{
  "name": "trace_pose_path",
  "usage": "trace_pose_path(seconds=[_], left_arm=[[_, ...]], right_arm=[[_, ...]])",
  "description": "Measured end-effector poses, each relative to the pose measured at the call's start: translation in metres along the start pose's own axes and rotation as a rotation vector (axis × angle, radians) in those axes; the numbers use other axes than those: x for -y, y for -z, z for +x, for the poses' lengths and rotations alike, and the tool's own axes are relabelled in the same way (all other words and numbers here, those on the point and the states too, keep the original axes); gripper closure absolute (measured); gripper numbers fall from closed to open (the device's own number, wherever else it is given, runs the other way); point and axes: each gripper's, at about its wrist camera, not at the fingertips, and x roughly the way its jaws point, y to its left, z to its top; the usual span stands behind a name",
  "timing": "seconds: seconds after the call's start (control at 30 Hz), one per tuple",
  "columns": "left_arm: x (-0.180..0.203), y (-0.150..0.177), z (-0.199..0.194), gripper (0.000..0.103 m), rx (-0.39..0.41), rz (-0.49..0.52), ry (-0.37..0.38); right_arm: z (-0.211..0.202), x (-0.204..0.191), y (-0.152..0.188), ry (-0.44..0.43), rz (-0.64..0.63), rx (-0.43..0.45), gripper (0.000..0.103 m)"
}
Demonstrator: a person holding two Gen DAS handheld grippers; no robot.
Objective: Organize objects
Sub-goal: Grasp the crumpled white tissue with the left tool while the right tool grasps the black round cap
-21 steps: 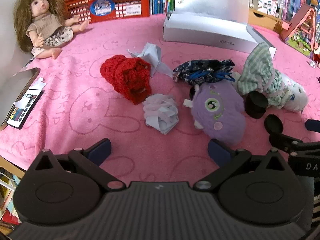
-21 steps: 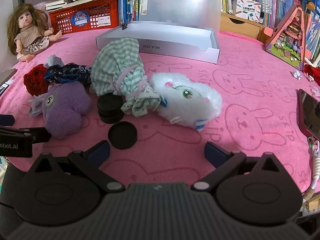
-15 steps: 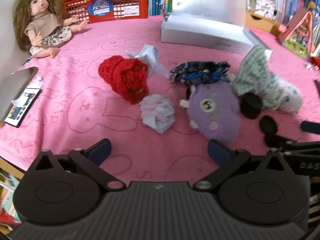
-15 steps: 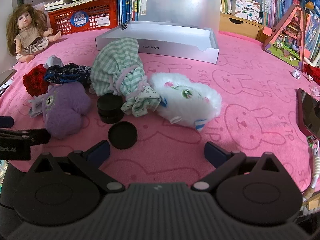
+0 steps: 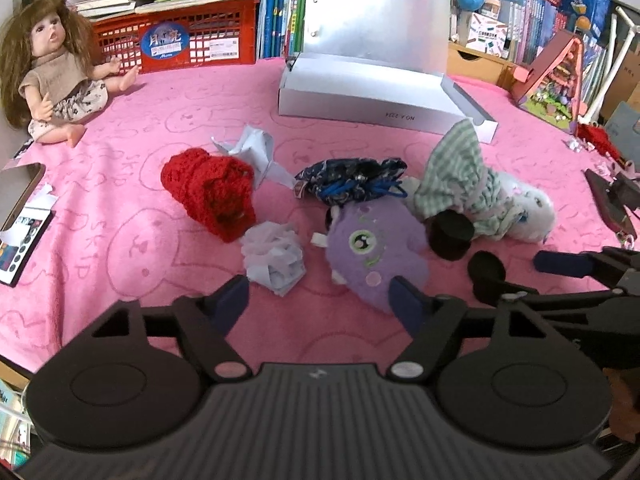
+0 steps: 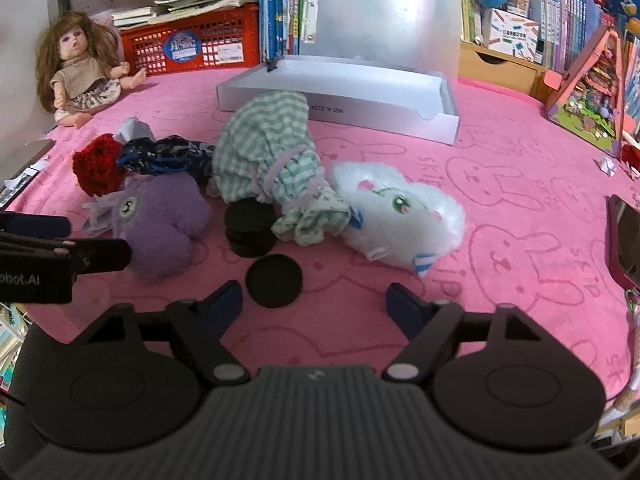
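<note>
Left wrist view. My left claw [image 5: 318, 294] hovers over the pink rabbit-print towel [image 5: 120, 216], jaws spread wide, holding and touching nothing. Just ahead between the fingers lies a crumpled pale paper wad [image 5: 274, 258]. Ahead and left sits a red knitted piece [image 5: 210, 192], long axis running from far left toward me. Ahead and right, close to the right finger, is a purple plush [image 5: 374, 254], its eye facing up. Beyond it lie a dark blue drawstring pouch [image 5: 352, 184] stretched left to right, and another crumpled paper [image 5: 256, 152]. Far ahead is an open white box [image 5: 380, 98], lid upright. A doll [image 5: 52, 76] sits far left.

Right wrist view. My right claw [image 6: 314, 302] is also wide open, gripping nothing. A flat black lid [image 6: 274, 280] lies just ahead, beside the left finger. Past it stand stacked black round containers [image 6: 250, 230], crowded by a green checked cloth bundle [image 6: 272, 160] leaning away from me toward the box. A white plush [image 6: 400, 216] lies ahead, slightly right. The left claw's finger intrudes at far left.
</note>
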Motion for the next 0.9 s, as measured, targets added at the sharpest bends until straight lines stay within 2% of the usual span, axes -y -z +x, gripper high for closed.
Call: trace_pose_path(seconds=[0.07, 0.2, 0.3, 0.57, 0.7, 0.9], left_arm=[[-0.001, -0.002, -0.004, 0.040, 0.013, 0.016, -0.009], [-0.008, -0.005, -0.011, 0.045, 0.039, 0.020, -0.018], [-0.013, -0.004, -0.010, 0.046, 0.053, 0.014, -0.055], [-0.021, -0.003, 0.013, 0.046, 0.057, -0.028, -0.111], [-0.022, -0.002, 0.022, 0.046, 0.051, -0.052, -0.106], [-0.017, 0.000, 0.028, 0.046, 0.070, -0.014, -0.129]], right_arm=[[0.001, -0.001, -0.001, -0.004, -0.004, -0.004, 0.027], [0.001, -0.001, 0.000, -0.019, -0.008, 0.041, 0.035], [0.002, -0.004, -0.001, -0.006, -0.034, 0.029, 0.040], [0.003, -0.009, 0.000, -0.008, -0.072, 0.059, 0.042], [0.004, -0.014, -0.002, -0.010, -0.080, 0.059, 0.043], [0.006, -0.017, -0.003, -0.014, -0.093, 0.061, 0.049]])
